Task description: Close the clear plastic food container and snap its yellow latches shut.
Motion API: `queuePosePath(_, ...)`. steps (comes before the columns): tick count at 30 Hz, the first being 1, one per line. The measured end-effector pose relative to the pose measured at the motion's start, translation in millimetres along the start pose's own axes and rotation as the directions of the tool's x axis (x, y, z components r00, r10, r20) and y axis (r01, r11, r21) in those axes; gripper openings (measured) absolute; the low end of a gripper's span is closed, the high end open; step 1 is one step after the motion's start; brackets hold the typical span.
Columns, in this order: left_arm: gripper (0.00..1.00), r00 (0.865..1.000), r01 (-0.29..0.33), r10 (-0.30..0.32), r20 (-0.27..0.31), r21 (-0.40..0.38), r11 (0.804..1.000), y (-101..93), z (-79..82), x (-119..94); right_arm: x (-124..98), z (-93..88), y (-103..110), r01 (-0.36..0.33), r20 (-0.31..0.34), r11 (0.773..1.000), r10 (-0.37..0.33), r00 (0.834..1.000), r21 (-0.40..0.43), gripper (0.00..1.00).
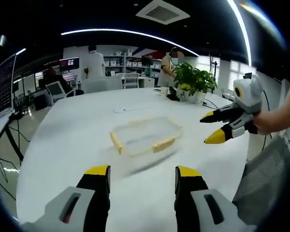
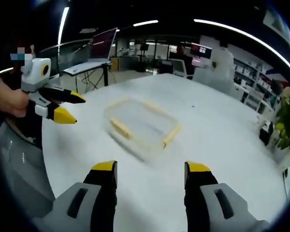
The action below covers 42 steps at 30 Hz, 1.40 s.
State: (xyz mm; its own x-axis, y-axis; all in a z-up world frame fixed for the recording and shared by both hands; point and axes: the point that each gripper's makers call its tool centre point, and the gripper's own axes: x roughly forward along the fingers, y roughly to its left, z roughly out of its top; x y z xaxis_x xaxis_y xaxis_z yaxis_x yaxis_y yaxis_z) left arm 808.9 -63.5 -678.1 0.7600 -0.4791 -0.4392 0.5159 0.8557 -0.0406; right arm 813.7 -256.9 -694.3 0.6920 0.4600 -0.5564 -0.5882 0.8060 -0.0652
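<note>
Both hand-held grippers, left (image 1: 142, 180) and right (image 2: 152, 175), hover with jaws apart and empty near the clear container (image 1: 146, 136) on the white table (image 1: 77, 140); approach its yellow latches (image 2: 122, 128) squarely, pressing opposite sides together to seat them evenly.

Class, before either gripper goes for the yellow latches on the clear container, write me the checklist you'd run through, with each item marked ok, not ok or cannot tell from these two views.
1. Container resting on the white table, in front of both grippers: ok.
2. Left gripper open and empty: ok.
3. Right gripper open and empty: ok.
4. Lid seated flat on the container: cannot tell, the image is blurred.
5. Yellow latches snapped down: cannot tell.
6. No objects between the grippers and the container: ok; the potted plant sits far behind it.
</note>
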Motion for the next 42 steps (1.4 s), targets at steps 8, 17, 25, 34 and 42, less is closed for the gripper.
queuePosePath(8, 0.48, 0.999, -0.030, 0.031, 0.030, -0.022, 0.999, -7.1, 0.4, -32.0, -36.1, -12.1, 10.4, 0.021, 0.007, 0.999, -0.022, 1.000, 0.049, 0.52)
queuePosePath(17, 0.48, 0.998, -0.043, 0.045, 0.049, -0.038, 0.998, -16.1, -0.8, -55.4, -65.9, -20.8, 12.3, 0.058, 0.012, 0.993, -0.060, 0.998, 0.103, 0.52)
queuePosePath(25, 0.48, 0.997, -0.037, 0.039, 0.059, -0.047, 0.998, -29.2, -0.7, -68.9, -84.6, -22.0, 18.2, 0.075, 0.026, 0.989, -0.079, 0.997, 0.131, 0.51)
queuePosePath(34, 0.46, 0.995, -0.043, 0.049, 0.087, -0.075, 0.996, -31.5, 6.1, -78.8, -93.5, -27.2, 30.5, 0.073, 0.031, 0.987, -0.079, 0.996, 0.144, 0.50)
queuePosePath(42, 0.44, 0.994, -0.049, 0.054, 0.093, -0.054, 0.997, -31.6, 1.6, -80.1, -92.5, -32.8, 36.4, 0.064, 0.036, 0.987, -0.070, 0.997, 0.145, 0.50)
